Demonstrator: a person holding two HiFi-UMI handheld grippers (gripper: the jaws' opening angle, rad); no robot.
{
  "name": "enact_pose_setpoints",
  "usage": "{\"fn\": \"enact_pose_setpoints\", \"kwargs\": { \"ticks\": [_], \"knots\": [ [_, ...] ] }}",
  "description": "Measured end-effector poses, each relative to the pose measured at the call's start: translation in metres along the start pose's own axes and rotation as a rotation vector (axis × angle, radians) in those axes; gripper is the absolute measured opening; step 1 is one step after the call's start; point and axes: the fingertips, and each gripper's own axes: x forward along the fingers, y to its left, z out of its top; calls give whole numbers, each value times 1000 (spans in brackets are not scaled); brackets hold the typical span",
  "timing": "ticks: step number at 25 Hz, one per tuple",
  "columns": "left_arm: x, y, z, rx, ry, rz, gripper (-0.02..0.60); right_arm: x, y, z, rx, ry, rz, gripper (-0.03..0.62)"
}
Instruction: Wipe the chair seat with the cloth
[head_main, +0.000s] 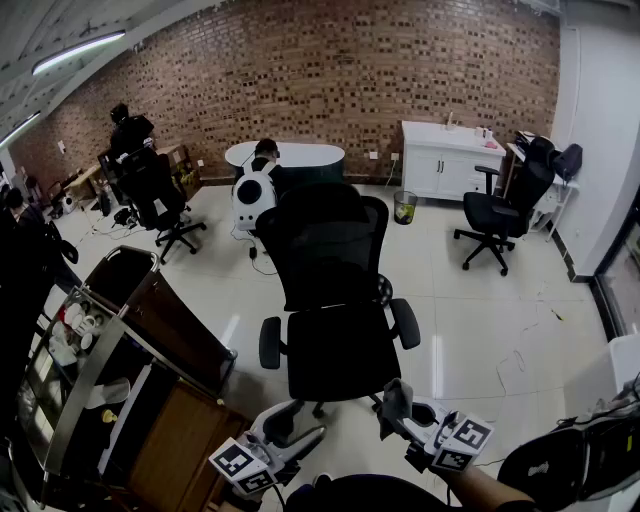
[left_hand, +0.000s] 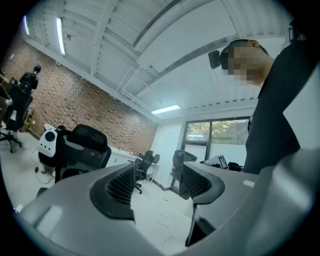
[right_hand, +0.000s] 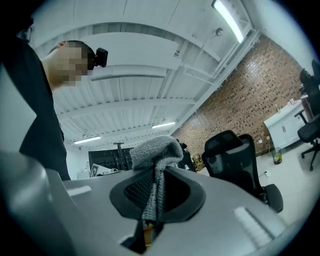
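Wiping hasn't really started, far as I can tell. The right gripper (right_hand: 159, 190) has its jaws clamped on the grey cloth (right_hand: 156, 147), with a bunched tuft sticking out past the tips. It's held on the near side of the chair seat (head_main: 335, 352), not touching it. The left gripper (left_hand: 157, 182) has its jaws apart with nothing between them. So the cloth's in hand, but pretty much the whole job is left: get it onto the seat and rub across.
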Motion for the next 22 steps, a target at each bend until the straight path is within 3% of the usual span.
{"fn": "enact_pose_setpoints", "kwargs": {
  "ticks": [12,17,22],
  "knots": [
    [25,14,-18,-6,-5,41,316,20,-30,0,-12,29,76,31],
    [38,43,-19,-24,-3,39,316,47,-48,-5,8,45,86,31],
    [53,99,-17,-47,4,25,316,90,-74,-11,5,64,72,31]
  ]
}}
